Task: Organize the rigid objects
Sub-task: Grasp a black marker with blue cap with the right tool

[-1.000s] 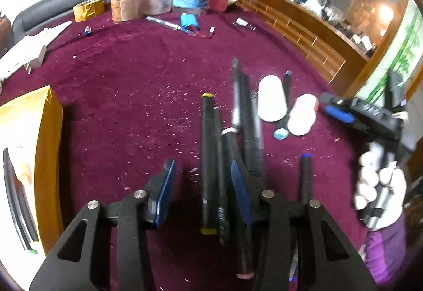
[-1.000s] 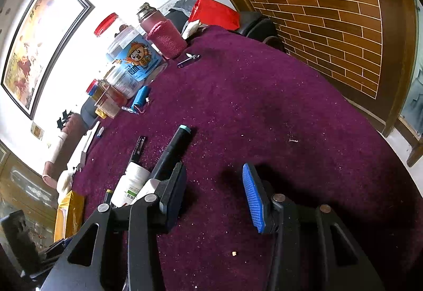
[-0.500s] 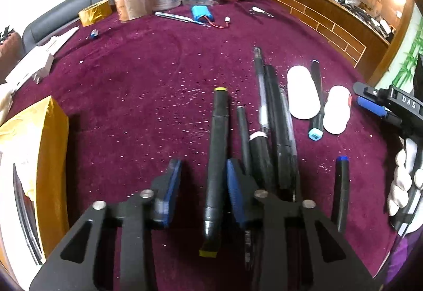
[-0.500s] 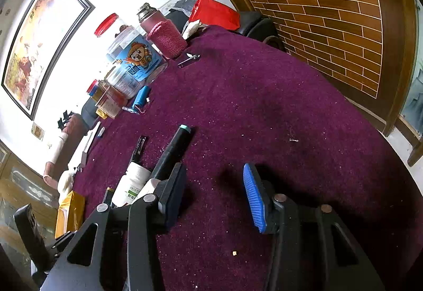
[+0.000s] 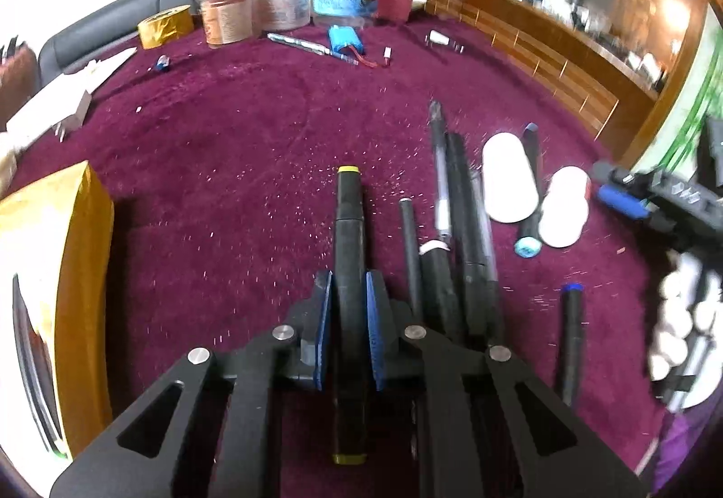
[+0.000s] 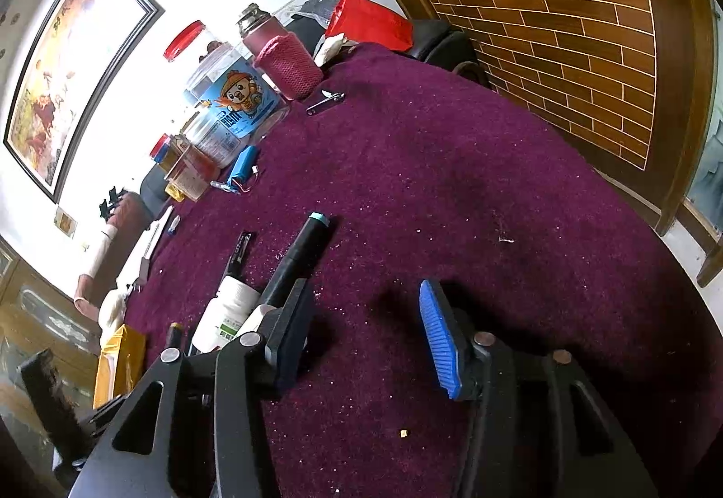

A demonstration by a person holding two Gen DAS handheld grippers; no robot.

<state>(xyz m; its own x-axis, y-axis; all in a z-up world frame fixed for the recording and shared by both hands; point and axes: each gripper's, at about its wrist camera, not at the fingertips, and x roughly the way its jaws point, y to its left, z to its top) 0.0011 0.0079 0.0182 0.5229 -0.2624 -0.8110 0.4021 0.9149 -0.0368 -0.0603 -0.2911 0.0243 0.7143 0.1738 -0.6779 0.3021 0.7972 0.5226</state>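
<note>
Maroon cloth (image 5: 235, 163) covers the whole table, speckled with pale crumbs. On it the left gripper (image 5: 349, 299) has its blue pads closing on a black marker with yellow ends (image 5: 348, 227), which lies lengthwise between them, the pads touching its barrel. Just to that marker's right lies a bundle of dark pens (image 5: 456, 236), side by side and partly touching; a blue-capped pen (image 5: 570, 335) lies apart, farther right. Beyond the bundle are two white bottles (image 5: 510, 177) on their sides with a teal-tipped marker (image 5: 528, 199) between them. A yellow box (image 5: 58, 272) sits at the left edge, and jars (image 5: 226, 10) crowd the far rim.

The right gripper (image 6: 366, 331) hovers over bare cloth, its jaws half apart, opening slightly, with nothing between them.

A second ago the left pads stood well apart around the marker; now they have pinched in on it.

Motion blur smears the far jars, and the gloved hand (image 5: 682, 317) at the right edge is only a white blur.
</note>
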